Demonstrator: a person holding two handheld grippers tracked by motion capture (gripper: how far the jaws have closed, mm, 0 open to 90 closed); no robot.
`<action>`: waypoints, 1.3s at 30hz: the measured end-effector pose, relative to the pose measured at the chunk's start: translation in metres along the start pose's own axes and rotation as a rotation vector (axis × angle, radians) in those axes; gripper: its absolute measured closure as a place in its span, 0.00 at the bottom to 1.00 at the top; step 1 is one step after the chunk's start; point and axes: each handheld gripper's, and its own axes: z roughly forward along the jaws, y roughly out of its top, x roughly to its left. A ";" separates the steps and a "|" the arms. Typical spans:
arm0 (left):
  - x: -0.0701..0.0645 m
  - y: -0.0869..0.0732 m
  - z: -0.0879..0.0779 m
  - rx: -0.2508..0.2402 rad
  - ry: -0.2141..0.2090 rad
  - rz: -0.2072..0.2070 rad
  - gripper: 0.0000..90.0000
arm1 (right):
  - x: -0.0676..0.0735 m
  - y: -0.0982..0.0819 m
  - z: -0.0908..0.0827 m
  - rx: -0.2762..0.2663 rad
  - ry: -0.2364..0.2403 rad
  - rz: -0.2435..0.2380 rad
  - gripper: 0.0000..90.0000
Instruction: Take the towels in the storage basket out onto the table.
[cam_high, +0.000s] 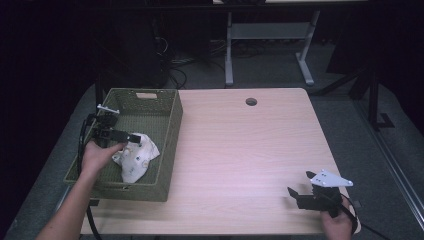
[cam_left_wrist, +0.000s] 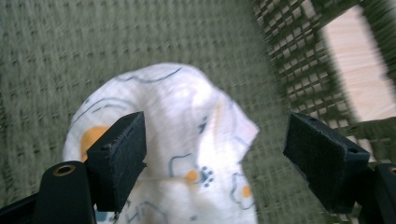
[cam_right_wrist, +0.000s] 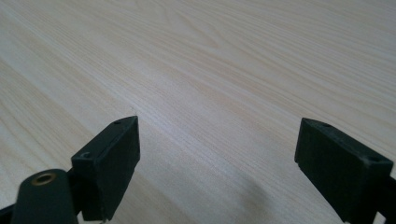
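Note:
A white cloth (cam_high: 136, 156) with small orange and blue prints lies crumpled inside the olive woven basket (cam_high: 170, 145) at the table's left. My left gripper (cam_high: 131, 137) hangs over the basket just above the cloth, open. In the left gripper view the cloth (cam_left_wrist: 187, 140) lies below and between the two spread pads (cam_left_wrist: 122, 154), and I cannot tell whether they touch it. My right gripper (cam_high: 296, 194) rests low near the table's front right corner, open, with only bare wood (cam_right_wrist: 201, 74) between its pads (cam_right_wrist: 112, 158).
The light wooden table (cam_high: 240, 150) has a round cable hole (cam_high: 251, 101) near its far edge. The basket wall (cam_left_wrist: 299, 70) rises to the right of the cloth. Desk legs (cam_high: 229, 50) and cables stand on the dark floor behind.

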 end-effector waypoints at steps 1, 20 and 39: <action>0.000 0.000 0.002 0.012 0.011 -0.002 0.23 | 0.000 0.000 0.000 -0.001 0.000 0.000 0.15; -0.001 0.002 0.038 0.204 0.194 0.071 0.35 | 0.000 0.000 0.000 -0.005 0.000 -0.002 0.15; -0.007 0.001 0.061 0.383 0.270 0.131 0.60 | 0.000 0.000 -0.001 -0.006 -0.002 -0.004 0.15</action>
